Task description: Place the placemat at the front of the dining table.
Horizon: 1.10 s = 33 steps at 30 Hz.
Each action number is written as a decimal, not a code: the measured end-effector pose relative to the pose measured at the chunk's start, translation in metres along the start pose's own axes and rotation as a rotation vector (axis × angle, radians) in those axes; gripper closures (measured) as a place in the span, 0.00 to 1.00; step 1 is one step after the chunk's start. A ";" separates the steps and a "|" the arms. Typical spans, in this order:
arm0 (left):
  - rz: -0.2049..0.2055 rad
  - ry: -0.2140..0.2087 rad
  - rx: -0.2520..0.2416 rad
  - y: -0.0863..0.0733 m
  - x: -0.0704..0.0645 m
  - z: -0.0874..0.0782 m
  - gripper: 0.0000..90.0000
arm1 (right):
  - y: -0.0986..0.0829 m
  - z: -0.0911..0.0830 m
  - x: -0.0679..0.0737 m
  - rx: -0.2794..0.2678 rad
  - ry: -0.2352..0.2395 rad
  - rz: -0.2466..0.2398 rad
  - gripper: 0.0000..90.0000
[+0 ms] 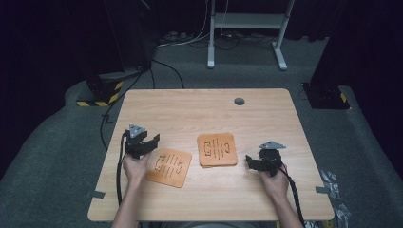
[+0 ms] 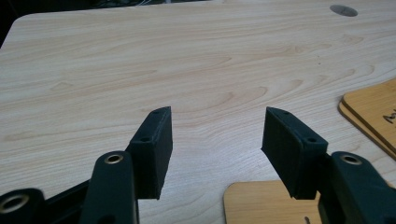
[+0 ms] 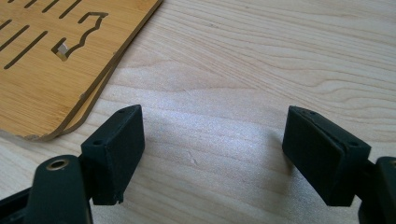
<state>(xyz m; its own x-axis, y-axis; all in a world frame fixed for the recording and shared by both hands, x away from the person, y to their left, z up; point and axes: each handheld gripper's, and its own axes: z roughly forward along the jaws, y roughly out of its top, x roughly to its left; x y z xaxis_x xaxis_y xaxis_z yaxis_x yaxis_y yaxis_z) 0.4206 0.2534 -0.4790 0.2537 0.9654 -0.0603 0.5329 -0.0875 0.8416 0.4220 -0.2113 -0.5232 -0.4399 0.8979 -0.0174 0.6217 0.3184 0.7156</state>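
My left gripper [image 1: 145,142] gapes beside the single mat [image 1: 169,167], ready to lift it; my right gripper [image 1: 254,162] waits open beside the stack [image 1: 217,150].

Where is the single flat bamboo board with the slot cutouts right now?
In the high view, the single bamboo board lies flat near the table's front left, just right of the open left gripper, left of the stacked bamboo boards.

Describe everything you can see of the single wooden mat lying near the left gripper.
The single mat is a thin, flat, orange-brown board, bamboo or plywood by its look, roughly square with rounded corners and cut-through slots. It lies flat on the table, turned slightly askew, apart from the stacked mats. The open left gripper stands at its left edge; whether they touch cannot be told.
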 end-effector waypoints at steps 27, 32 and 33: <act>-0.030 0.068 0.052 -0.023 0.018 0.010 0.47 | 0.000 0.000 0.000 0.000 0.000 0.001 0.23; -0.032 0.081 0.066 -0.027 0.020 0.014 0.47 | 0.000 0.000 0.000 0.000 -0.001 0.001 0.23; -0.037 0.087 0.068 -0.028 0.020 0.015 0.47 | 0.000 0.000 0.000 0.000 -0.001 0.001 0.23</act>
<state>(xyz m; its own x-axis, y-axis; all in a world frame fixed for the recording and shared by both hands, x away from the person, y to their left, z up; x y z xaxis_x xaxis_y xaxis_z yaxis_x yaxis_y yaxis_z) 0.4226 0.2719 -0.5116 0.1630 0.9858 -0.0416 0.5948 -0.0645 0.8013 0.4219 -0.2112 -0.5232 -0.4388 0.8984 -0.0178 0.6216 0.3178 0.7160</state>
